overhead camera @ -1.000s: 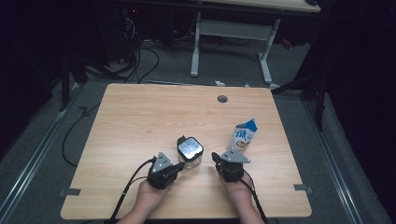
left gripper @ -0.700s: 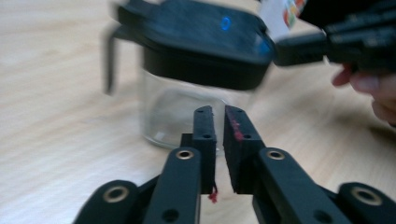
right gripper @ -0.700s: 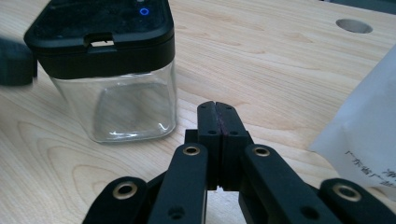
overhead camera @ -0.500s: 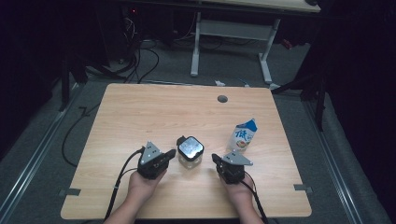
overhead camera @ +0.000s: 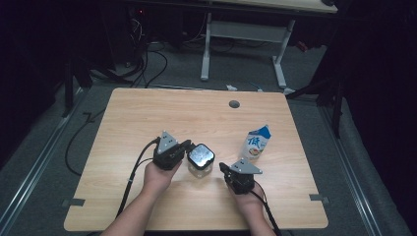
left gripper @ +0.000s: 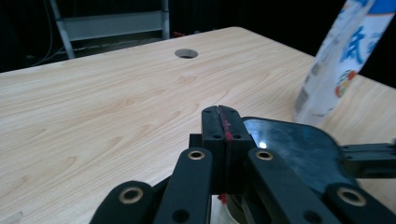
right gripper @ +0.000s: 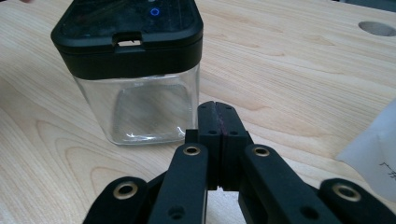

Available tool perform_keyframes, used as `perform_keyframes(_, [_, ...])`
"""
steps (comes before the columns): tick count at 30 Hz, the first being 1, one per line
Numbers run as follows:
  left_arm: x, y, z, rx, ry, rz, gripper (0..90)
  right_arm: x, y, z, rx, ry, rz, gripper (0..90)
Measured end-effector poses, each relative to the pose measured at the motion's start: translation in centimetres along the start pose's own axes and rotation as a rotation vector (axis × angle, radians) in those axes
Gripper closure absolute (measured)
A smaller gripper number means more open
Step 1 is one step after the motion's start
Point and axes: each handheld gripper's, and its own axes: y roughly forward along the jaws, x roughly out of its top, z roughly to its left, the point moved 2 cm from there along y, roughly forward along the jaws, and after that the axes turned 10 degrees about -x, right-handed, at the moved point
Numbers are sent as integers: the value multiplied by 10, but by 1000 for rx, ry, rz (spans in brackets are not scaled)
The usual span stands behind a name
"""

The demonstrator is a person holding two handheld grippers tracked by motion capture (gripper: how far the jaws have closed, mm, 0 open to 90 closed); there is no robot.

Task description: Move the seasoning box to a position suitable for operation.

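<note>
High view counts two grippers, one jar and one carton on a single wooden table (overhead camera: 147,118). One glass jar (overhead camera: 200,160) with a black lid stands upright near the table's front middle, and one blue and white carton (overhead camera: 256,143) stands upright to its right, well apart from it. One round hole (overhead camera: 234,104) sits in the tabletop near the far edge. The left gripper (overhead camera: 186,146) is held by one hand (overhead camera: 158,178) just left of the jar, its tips at the lid's edge; whether they touch it cannot be told. Left gripper view has its two black jaws clenched together with nothing between them, the lid just beyond them. The right gripper (overhead camera: 222,167) sits in the other hand (overhead camera: 248,202), just right of the jar and in front of the carton. Right gripper view shows its two jaws likewise pressed together and empty, the jar (right gripper: 133,70) standing close ahead.
</note>
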Motion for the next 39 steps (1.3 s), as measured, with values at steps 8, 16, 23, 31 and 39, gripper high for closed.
perform_keyframes(8, [-2,8,4,1,2,14,900,2,-2,7,22,-9,-11,899])
perform_keyframes(16, [-3,9,4,-1,-2,4,900,3,-2,12,27,-13,-20,899])
perform_keyframes(23, [-5,9,5,-7,-11,-12,900,3,0,15,31,-13,-18,899])
perform_keyframes(31, [-6,9,6,-12,-20,-21,900,3,1,18,36,-15,-18,899])
perform_keyframes(39, [-6,9,7,-13,-19,-21,900,5,-1,16,30,-10,-28,900])
